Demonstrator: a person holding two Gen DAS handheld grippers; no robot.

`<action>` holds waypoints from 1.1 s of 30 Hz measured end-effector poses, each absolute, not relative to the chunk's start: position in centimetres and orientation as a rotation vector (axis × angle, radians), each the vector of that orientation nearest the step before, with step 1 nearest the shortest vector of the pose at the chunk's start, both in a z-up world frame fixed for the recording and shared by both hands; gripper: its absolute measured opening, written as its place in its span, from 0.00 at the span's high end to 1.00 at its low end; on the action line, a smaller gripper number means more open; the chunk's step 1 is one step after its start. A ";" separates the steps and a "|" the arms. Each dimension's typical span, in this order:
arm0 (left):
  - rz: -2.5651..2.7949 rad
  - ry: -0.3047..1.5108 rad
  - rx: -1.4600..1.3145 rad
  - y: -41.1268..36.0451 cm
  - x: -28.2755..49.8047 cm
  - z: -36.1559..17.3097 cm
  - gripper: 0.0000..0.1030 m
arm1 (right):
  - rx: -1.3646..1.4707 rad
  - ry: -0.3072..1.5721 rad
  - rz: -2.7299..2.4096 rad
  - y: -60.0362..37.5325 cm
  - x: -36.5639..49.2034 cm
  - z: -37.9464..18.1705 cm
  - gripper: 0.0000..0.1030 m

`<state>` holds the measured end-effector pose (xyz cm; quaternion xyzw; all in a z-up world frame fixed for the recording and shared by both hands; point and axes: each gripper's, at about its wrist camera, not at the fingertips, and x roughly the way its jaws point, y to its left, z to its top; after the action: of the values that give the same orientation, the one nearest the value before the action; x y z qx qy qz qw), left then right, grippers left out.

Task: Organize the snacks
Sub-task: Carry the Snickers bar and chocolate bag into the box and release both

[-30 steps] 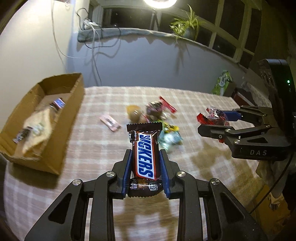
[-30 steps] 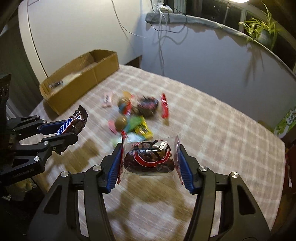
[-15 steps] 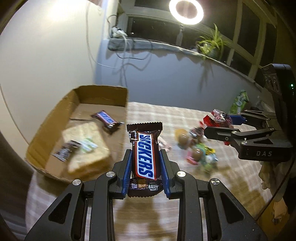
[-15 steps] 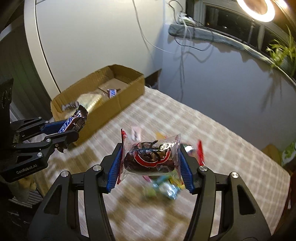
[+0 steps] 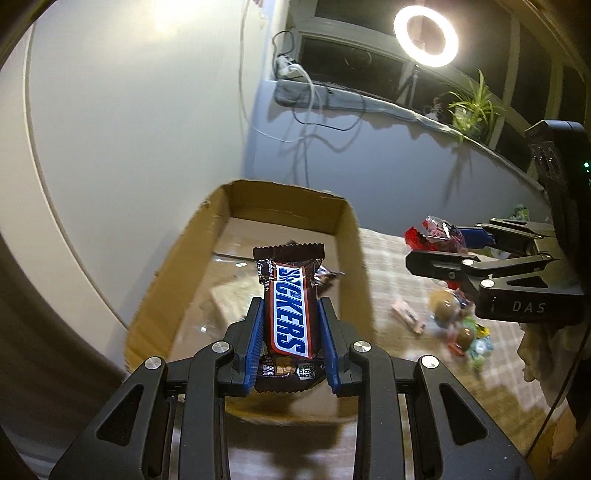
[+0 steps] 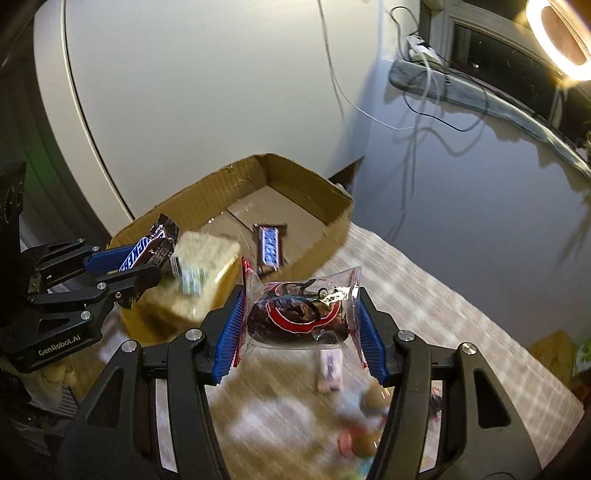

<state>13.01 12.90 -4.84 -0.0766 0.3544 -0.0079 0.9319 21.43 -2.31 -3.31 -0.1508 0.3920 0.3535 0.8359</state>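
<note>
left claw (image 5: 291, 325) clamped on snickers bar (image 5: 290, 308), blue pads tight against both long sides, wrapper end sticking out forward. held in the air above the near end of the cardboard box (image 5: 354, 236). seen from the right wrist view as well: left claw (image 6: 147, 264) with the snickers bar (image 6: 147, 249) over the box's near left corner.

right claw (image 6: 301, 319) closed on clear-wrapped chocolate pastry (image 6: 295, 314), red print on the wrapper, pads pressing the wrapper edges at both sides. held up over the checked desk (image 6: 424, 295), just beside the box's right wall (image 6: 325, 243). in the left wrist view right claw (image 5: 436, 245) sits right of the box, pastry packet (image 5: 439, 232) between its fingers.

inside the box: second snickers-type bar (image 6: 269, 249) lying flat on the floor, pale wrapped block (image 6: 207, 254) next to it, small green-white packet (image 6: 192, 277) on the block, blurred.

loose snacks pile (image 5: 458, 328) on the desk right of the box: round brown pieces, coloured wrappers, too blurred to name. pink packet (image 5: 408, 312) lying apart between pile and box.

ring light (image 5: 425, 32) and potted plant (image 5: 472, 107) on the window ledge behind.
</note>
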 end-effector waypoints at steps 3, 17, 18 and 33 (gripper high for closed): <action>-0.004 0.730 -0.163 14.0 13.6 -5.0 0.74 | -0.329 0.833 0.764 -0.5 22.4 -3.7 0.42; 0.001 0.761 -0.183 15.6 14.8 -6.1 0.74 | -0.359 0.875 0.812 5.4 25.7 -6.1 0.41; -0.001 0.763 -0.184 15.6 14.9 -6.1 0.74 | -0.360 0.878 0.813 5.6 25.9 -6.3 0.41; 0.017 0.754 -0.193 16.1 14.7 -5.8 0.57 | -0.345 0.875 0.796 5.9 26.8 -6.5 0.31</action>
<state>14.72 16.13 -5.84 -0.0942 0.3675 0.0084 0.9252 26.81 5.85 -6.52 -0.1620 0.4103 0.3733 0.8161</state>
